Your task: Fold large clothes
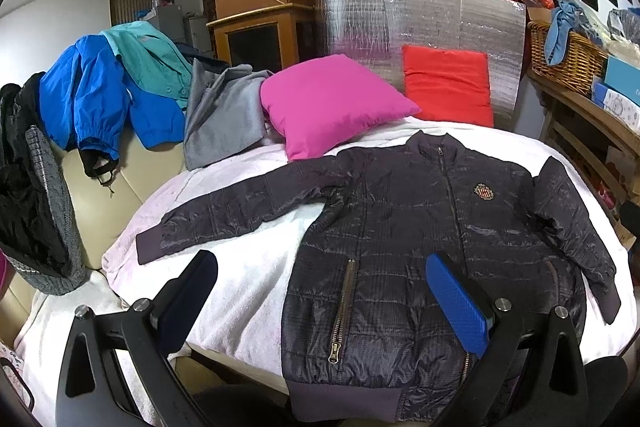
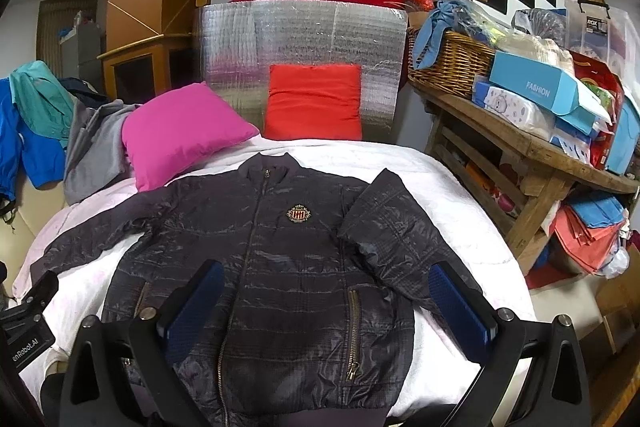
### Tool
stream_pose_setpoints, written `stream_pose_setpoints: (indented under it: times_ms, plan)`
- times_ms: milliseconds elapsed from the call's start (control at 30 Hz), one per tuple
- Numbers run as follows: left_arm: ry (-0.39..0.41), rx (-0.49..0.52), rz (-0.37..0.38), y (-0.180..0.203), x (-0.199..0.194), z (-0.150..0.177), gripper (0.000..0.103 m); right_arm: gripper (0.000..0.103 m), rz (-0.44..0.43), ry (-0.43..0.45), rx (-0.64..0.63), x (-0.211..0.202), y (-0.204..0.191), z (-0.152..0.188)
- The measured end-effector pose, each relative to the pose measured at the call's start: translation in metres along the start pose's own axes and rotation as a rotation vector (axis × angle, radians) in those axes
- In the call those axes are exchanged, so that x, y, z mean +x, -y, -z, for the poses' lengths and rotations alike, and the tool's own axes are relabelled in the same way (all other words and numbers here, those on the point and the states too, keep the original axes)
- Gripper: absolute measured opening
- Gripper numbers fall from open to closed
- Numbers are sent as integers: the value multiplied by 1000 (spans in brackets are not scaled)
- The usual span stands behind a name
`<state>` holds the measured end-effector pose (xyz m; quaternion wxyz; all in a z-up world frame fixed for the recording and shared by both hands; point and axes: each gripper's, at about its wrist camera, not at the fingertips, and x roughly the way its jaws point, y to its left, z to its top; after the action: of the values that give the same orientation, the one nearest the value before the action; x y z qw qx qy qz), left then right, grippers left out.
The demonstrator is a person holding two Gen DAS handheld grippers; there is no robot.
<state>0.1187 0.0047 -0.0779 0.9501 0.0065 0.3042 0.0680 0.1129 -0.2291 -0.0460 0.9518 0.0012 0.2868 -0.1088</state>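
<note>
A dark navy quilted jacket lies flat and face up on a white blanket, zipped, collar at the far side. Its left sleeve stretches out toward the left; its right sleeve bends down along the body. My left gripper hovers open above the jacket's lower left edge, holding nothing. My right gripper hangs open over the jacket's lower front, also holding nothing. The left gripper's housing shows at the left edge of the right wrist view.
A pink pillow and a red pillow lean at the far end against a silver foil panel. Blue, teal and grey clothes pile on the left. A wooden bench with boxes and a wicker basket stands right.
</note>
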Motion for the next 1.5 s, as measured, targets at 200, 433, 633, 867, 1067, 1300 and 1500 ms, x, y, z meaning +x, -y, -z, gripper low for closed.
stream_pose_setpoints:
  times_ms: [200,433,633,867,1067,1300,1500]
  plan:
    - [-26,12,8,8,14,1,103,103,8,-27,-2,14,0,3]
    - [-57,42,16,24,33,3,103,103,16,-71,13,38,8,6]
    - [-76,70,19,40,47,1,103,103,25,-94,33,58,20,7]
    - [-151,76,107,61,97,-15,103,103,-162,-154,223,106,85,16]
    - [-313,98,168,96,204,-16,103,103,-430,-229,734,174,204,74]
    - [-411,85,119,110,268,13,103,103,-567,-308,1217,231,251,137]
    - [-366,148,86,123,267,14,103,103,-632,-224,1403,230,262,149]
